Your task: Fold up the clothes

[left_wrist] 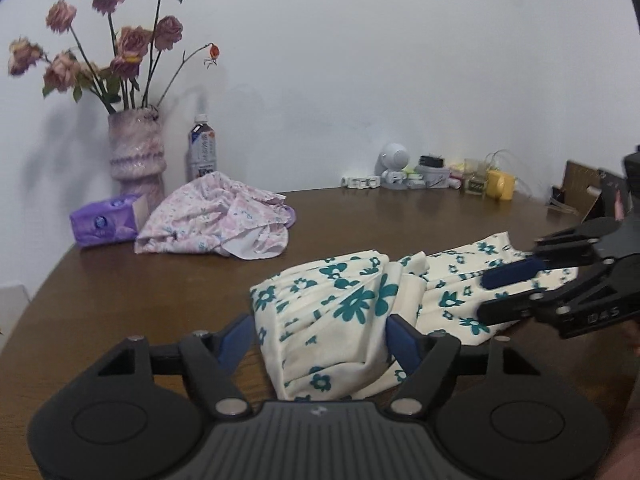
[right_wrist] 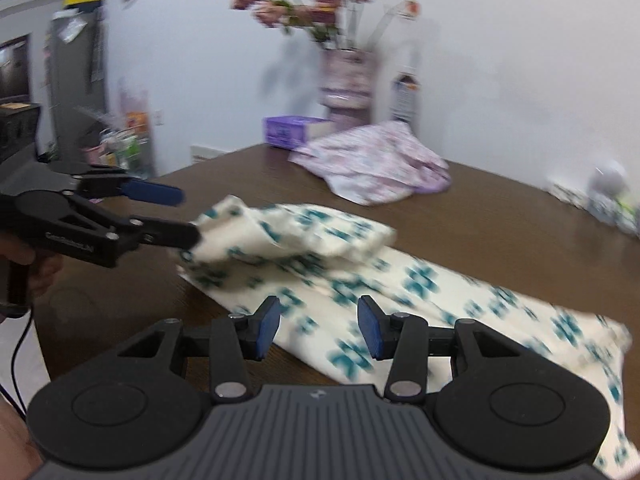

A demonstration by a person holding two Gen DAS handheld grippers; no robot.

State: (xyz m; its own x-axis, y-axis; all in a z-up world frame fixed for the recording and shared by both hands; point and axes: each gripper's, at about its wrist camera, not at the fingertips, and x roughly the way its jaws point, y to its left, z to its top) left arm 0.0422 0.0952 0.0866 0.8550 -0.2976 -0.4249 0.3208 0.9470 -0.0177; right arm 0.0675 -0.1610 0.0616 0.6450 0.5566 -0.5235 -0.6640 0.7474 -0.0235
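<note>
A cream garment with teal flowers (left_wrist: pixel 352 300) lies on the brown table (left_wrist: pixel 120 300), one end folded over on itself (right_wrist: pixel 304 232). My left gripper (left_wrist: pixel 320 340) is open. The bunched end sits between its blue pads (left_wrist: pixel 236 340) without being pinched. In the right wrist view the left gripper (right_wrist: pixel 188 216) comes in from the left, its lower finger at the edge of the fold. My right gripper (right_wrist: pixel 320 332) is open over the flat part of the garment, with nothing between its fingers. It shows at the right edge of the left wrist view (left_wrist: pixel 484 296).
A crumpled pink floral garment (left_wrist: pixel 212 220) lies at the back left. Behind it stand a vase of dried roses (left_wrist: pixel 136 156), a bottle (left_wrist: pixel 202 148) and a purple tissue pack (left_wrist: pixel 104 220). Small items (left_wrist: pixel 440 176) line the wall. A hand (right_wrist: pixel 40 268) holds the left gripper.
</note>
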